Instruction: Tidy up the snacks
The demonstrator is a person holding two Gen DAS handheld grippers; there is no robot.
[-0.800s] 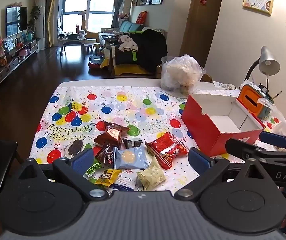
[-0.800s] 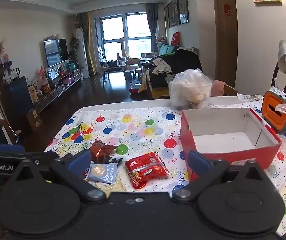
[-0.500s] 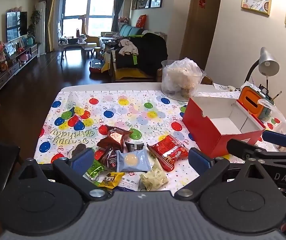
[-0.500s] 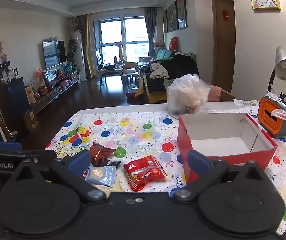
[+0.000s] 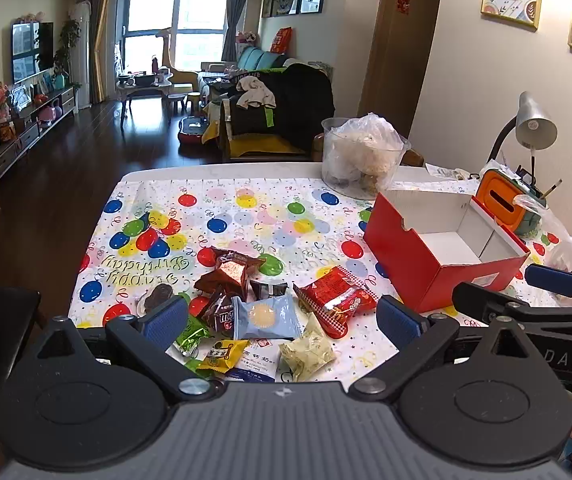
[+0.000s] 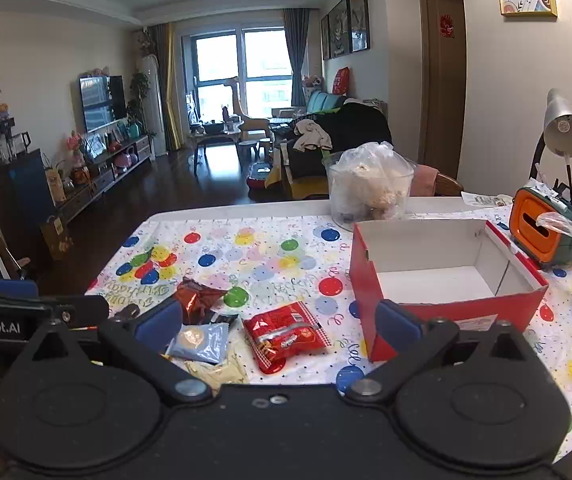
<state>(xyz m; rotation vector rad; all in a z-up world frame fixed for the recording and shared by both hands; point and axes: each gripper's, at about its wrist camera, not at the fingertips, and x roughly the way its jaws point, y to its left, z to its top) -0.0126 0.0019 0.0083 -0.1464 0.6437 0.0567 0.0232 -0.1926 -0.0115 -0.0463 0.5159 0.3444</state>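
Left gripper [image 5: 282, 318] and right gripper [image 6: 278, 322], jaws spread wide and holding nothing, hover above the near table edge; a snack pile [image 5: 262, 308] lies just beyond on the balloon tablecloth [image 5: 246, 216]. Farther right stands the open red box [image 6: 446, 280]; behind it, a clear tub [image 6: 370, 192].

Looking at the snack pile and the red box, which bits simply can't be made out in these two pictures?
- Left wrist view: the white packet is cut off by the gripper body; its small print is unreadable.
- Right wrist view: the pale yellow packet is half hidden behind the gripper body.
- Both views: the red box hides its near inside floor behind its front wall.
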